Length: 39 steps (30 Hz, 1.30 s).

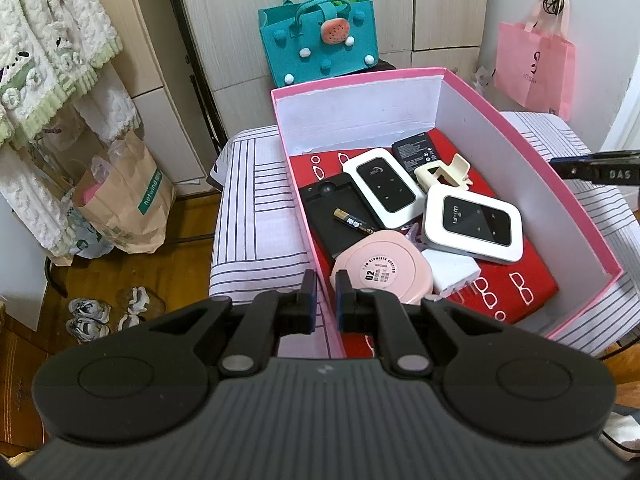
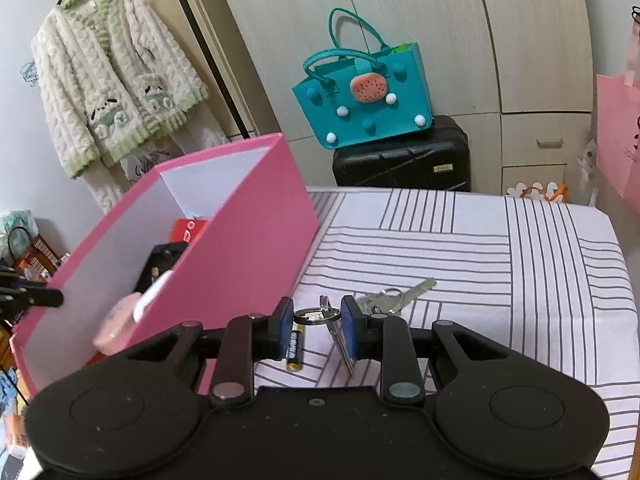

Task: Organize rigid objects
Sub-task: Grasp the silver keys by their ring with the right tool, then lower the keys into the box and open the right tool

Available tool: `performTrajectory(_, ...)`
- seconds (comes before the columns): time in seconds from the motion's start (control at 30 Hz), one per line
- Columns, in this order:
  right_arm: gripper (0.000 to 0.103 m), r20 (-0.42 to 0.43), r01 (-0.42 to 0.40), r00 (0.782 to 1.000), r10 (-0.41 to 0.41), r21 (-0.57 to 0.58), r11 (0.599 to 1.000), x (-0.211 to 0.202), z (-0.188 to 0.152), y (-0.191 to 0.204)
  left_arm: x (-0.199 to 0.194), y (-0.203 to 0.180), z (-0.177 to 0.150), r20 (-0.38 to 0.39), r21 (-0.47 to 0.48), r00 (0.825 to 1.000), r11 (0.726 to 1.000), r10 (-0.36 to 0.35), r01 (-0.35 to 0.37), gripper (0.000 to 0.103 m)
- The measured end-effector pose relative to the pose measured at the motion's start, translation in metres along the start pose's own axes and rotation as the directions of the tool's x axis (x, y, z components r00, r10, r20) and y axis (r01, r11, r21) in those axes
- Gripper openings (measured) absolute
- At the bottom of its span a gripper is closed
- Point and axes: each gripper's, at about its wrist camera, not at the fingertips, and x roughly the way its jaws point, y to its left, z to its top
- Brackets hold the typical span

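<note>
A pink box (image 1: 532,148) stands on the striped bed and holds two white wifi routers (image 1: 474,222), a black tray with a small battery (image 1: 354,222), a pink round case (image 1: 382,274), a cream clip (image 1: 442,172) and a white charger. My left gripper (image 1: 326,296) hovers over the box's near left wall, jaws narrowly apart and empty. In the right wrist view, my right gripper (image 2: 316,322) is open, low over the sheet, with a key ring (image 2: 318,315) between its fingers. Keys (image 2: 404,298) lie beside it. A black AA battery (image 2: 295,346) lies under the left finger.
The pink box (image 2: 224,264) stands just left of my right gripper. A teal felt bag (image 2: 362,104) sits on a black suitcase (image 2: 402,158) beyond the bed. Paper bags (image 1: 124,204) and shoes are on the floor at left. A pink bag (image 1: 534,68) hangs at right.
</note>
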Motion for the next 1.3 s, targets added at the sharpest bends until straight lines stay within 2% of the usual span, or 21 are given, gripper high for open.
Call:
performTrajectory(0.17, 0.029, 0.026, -0.001, 1.0, 0.002, -0.045, 0.999, -0.014, 0.011, 0.016, 0.0, -0.001, -0.001, 0.007, 0.008, 1.0, 1.0, 0.005, -0.005, 0.008)
performTrajectory(0.47, 0.029, 0.077, -0.048, 0.995, 0.058, -0.122, 0.991, -0.042, 0.038, 0.054, -0.001, 0.0, 0.0, 0.007, 0.011, 1.0, 1.0, 0.003, -0.003, 0.008)
performTrajectory(0.6, 0.03, 0.1, -0.107, 0.987, 0.123, -0.153, 0.982, -0.055, 0.045, 0.078, -0.001, 0.0, 0.0, 0.009, 0.013, 1.0, 1.0, 0.001, -0.001, 0.008)
performTrajectory(0.73, 0.029, 0.082, -0.182, 0.976, 0.2, -0.185, 0.966, -0.056, 0.046, 0.1, 0.0, 0.0, 0.0, 0.009, 0.011, 1.0, 1.0, 0.0, 0.0, 0.008)
performTrajectory(0.83, 0.029, 0.043, -0.24, 0.967, 0.252, -0.192, 0.952, -0.048, 0.044, 0.113, 0.0, -0.001, -0.001, 0.012, 0.009, 1.0, 1.0, 0.002, -0.003, 0.008)
performTrajectory(1.0, 0.029, -0.029, -0.265, 0.964, 0.265, -0.194, 0.944, -0.018, 0.036, 0.128, 0.0, -0.002, -0.002, 0.011, 0.011, 1.0, 1.0, 0.002, -0.002, 0.008)
performTrajectory(1.3, 0.029, -0.093, -0.217, 0.975, 0.2, -0.226, 0.95, 0.038, 0.045, 0.144, 0.0, -0.002, -0.003, 0.012, 0.019, 1.0, 1.0, 0.005, -0.006, 0.008)
